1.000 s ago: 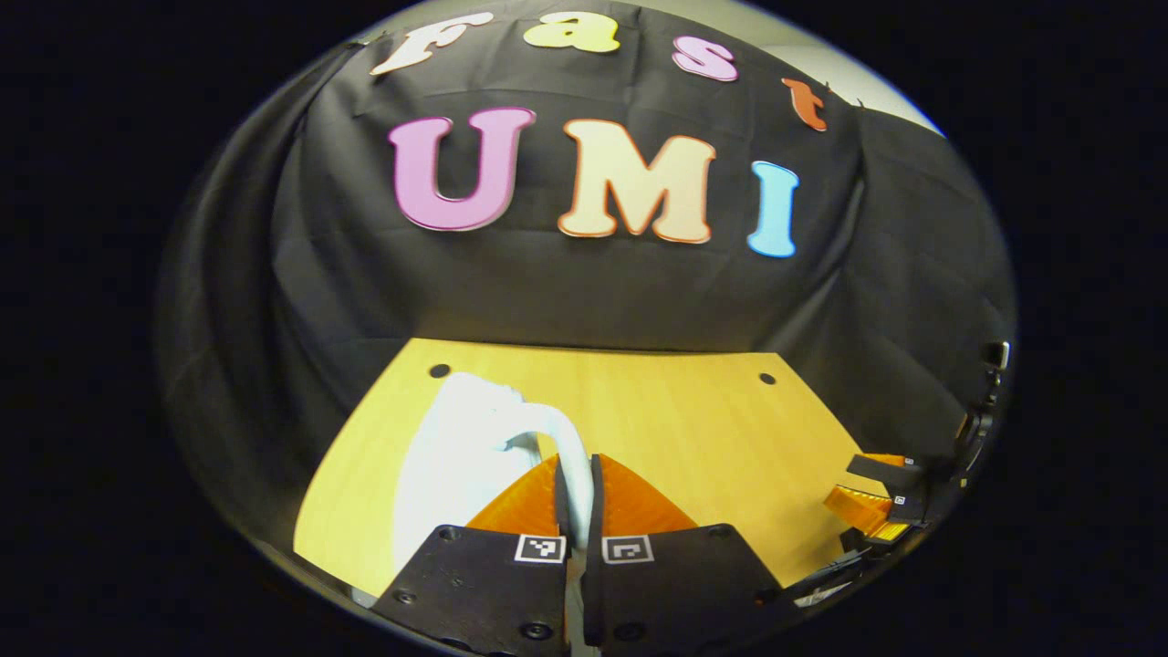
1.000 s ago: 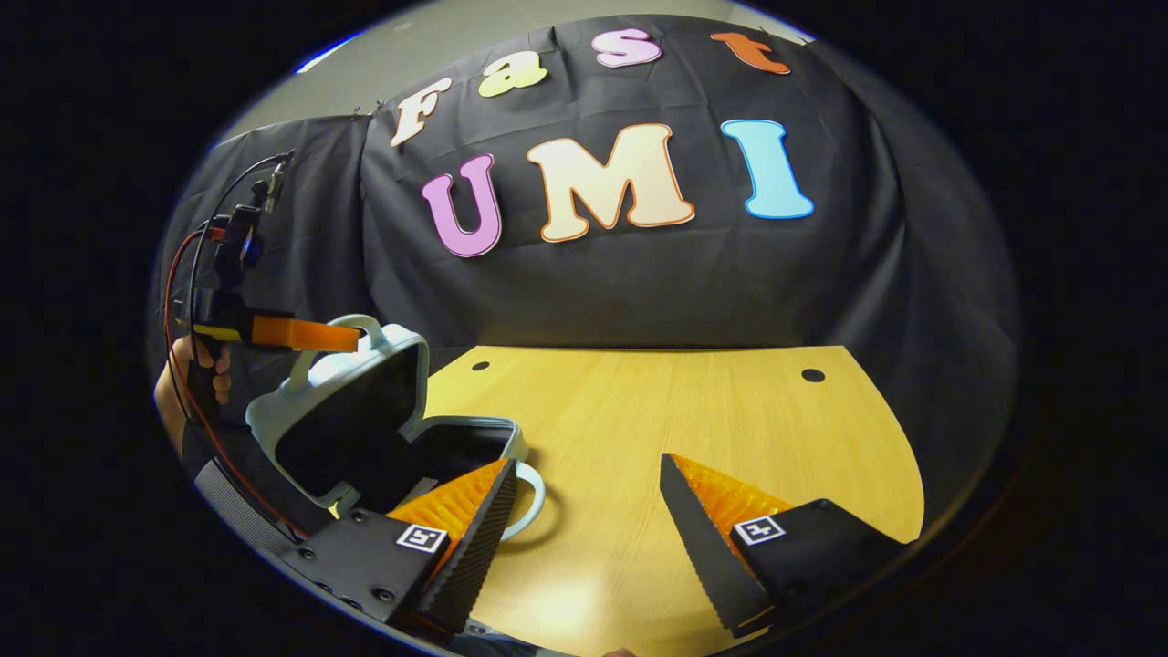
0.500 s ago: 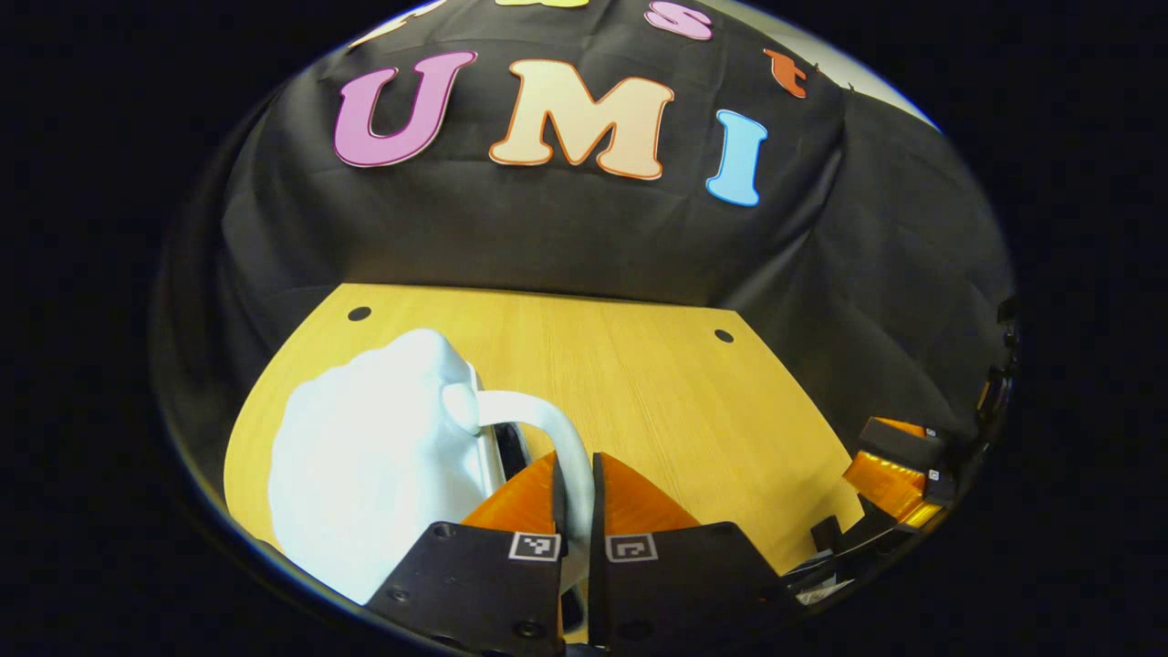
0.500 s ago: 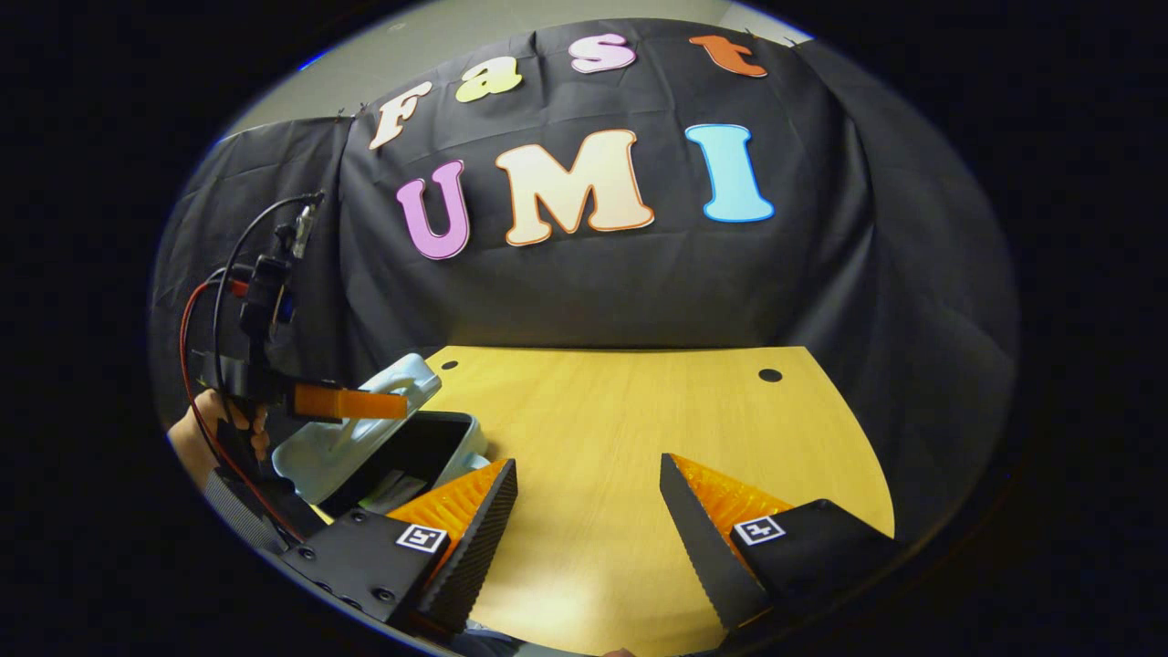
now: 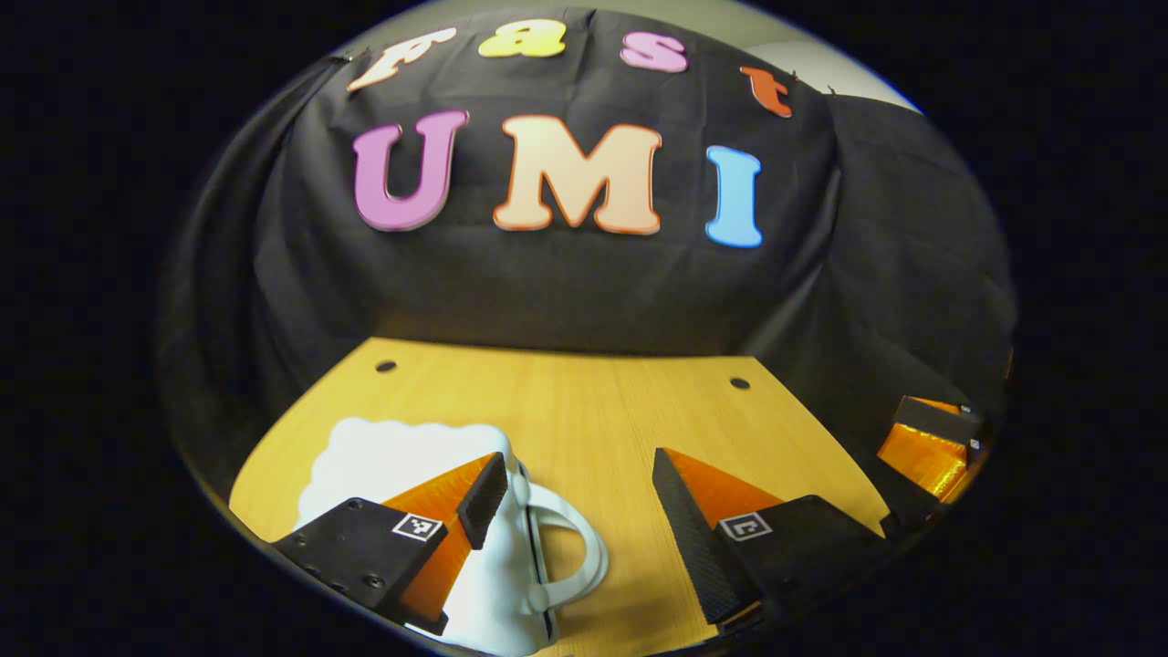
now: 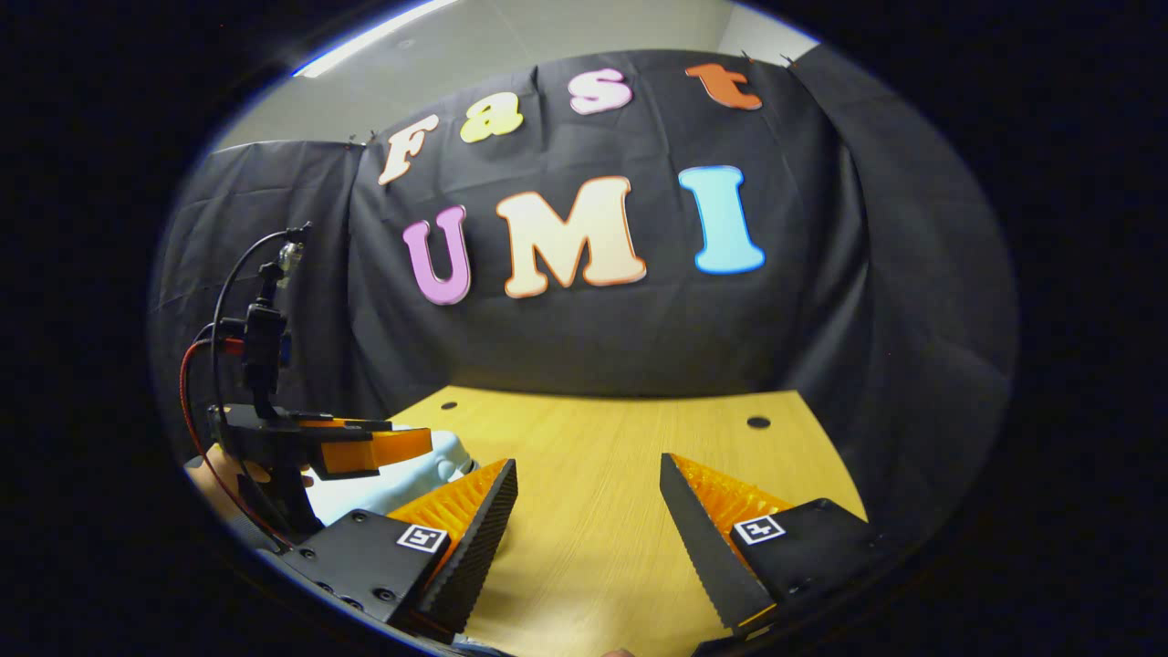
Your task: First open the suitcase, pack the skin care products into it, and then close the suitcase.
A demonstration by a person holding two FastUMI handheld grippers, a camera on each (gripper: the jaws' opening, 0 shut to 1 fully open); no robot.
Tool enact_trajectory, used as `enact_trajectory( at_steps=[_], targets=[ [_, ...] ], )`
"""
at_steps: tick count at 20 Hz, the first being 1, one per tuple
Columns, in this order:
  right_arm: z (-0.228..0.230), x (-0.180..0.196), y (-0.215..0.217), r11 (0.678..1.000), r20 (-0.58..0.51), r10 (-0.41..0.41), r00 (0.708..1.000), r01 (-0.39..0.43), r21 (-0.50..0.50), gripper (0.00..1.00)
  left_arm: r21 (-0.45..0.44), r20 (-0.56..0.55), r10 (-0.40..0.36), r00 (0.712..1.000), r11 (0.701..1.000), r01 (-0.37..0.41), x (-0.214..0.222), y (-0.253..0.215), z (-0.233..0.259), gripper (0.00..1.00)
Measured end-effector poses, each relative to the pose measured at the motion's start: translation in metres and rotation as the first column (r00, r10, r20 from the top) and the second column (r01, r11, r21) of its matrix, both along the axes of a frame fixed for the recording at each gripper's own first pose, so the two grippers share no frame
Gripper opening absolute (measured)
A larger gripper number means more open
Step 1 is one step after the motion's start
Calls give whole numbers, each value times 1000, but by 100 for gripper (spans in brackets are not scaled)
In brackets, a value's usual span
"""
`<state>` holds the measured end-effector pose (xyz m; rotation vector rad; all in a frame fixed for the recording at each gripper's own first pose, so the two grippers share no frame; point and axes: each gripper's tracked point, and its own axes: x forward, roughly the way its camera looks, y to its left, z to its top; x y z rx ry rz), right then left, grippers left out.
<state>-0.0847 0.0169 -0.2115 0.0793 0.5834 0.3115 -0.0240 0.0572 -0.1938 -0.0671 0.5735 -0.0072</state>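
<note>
Left gripper point(image 5: 579, 484) has let go of the handle point(image 5: 570, 552), jaws wide above the suitcase point(image 5: 411, 456), now lying shut on the table point(image 5: 639, 411); right gripper point(image 6: 589, 502) wide, idle beside it—closing looks complete.

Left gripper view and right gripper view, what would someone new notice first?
In the left gripper view, the pale suitcase lies shut on the wooden table, its looped handle between the open left tool's fingers, untouched. In the right gripper view, the right tool hangs open over bare wood beside it.
</note>
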Motion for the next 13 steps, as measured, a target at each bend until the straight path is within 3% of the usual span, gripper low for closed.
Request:
enact_trajectory(
  at_steps=[3,6,8,9,13],
  targets=[
    [42,25,-4,999,125,-40,991,43,-21,97,51,200,37,979,998,-48,16,3,65,95],
    [86,42,2,996,233,-90,968,95,-7,97,69,345,30,938,996,-57,23,-6,119,94],
    [108,49,4,991,293,-123,948,131,-7,94,55,386,-22,922,998,1,29,-18,138,94],
    [115,49,7,990,305,-133,943,143,-11,97,45,393,-41,919,999,25,32,-18,146,95],
    [129,42,19,984,346,-151,926,174,-34,94,20,450,-68,890,998,66,34,-15,173,94]
  ],
)
